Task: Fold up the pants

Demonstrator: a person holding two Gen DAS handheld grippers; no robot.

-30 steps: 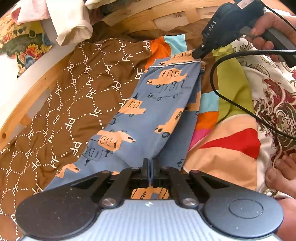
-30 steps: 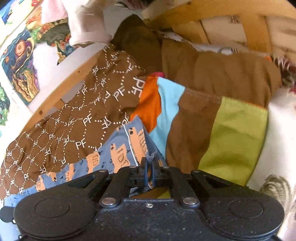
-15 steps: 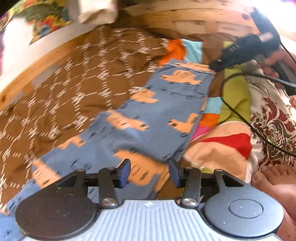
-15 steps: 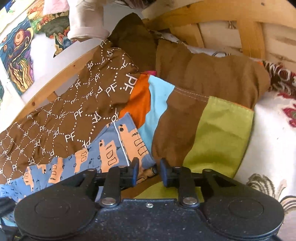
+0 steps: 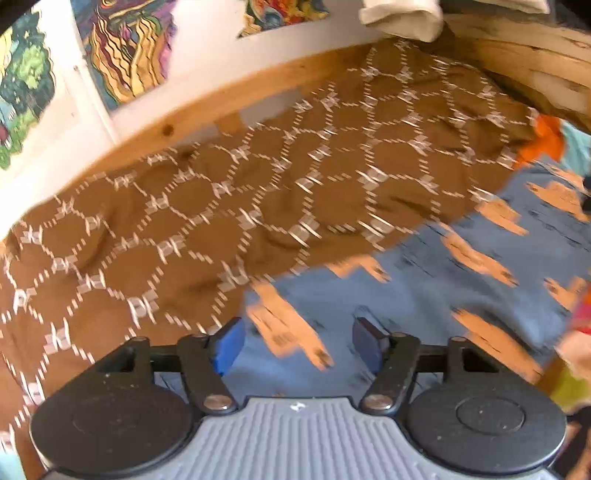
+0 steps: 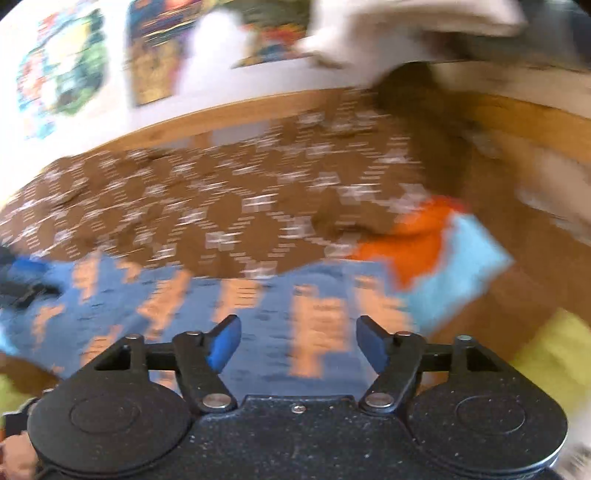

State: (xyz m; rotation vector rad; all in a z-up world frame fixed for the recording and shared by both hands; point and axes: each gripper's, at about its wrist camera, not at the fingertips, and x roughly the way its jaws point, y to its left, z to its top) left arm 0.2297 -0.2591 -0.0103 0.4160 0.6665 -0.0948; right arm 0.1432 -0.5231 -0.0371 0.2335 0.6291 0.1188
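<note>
The blue pants with orange car prints [image 5: 424, 291] lie flat on the bed, folded lengthwise; they also show in the right wrist view [image 6: 258, 314]. My left gripper [image 5: 297, 343] is open and empty, its blue pads spread just above the pants. My right gripper [image 6: 297, 345] is open and empty too, over the pants near their end. The left gripper's blue pad shows at the left edge of the right wrist view [image 6: 22, 269]. Both views are motion blurred.
A brown patterned blanket [image 5: 221, 206] covers the bed beyond the pants. A wooden bed rail [image 5: 207, 114] and a wall with colourful pictures [image 5: 122, 48] run behind it. A multicoloured patchwork quilt [image 6: 436, 251] lies to the right. Pale cloth [image 6: 388, 26] hangs over the headboard.
Both grippers have let go of the pants and opened wide. Both have swung left, so the views now face the wall and the brown blanket.
</note>
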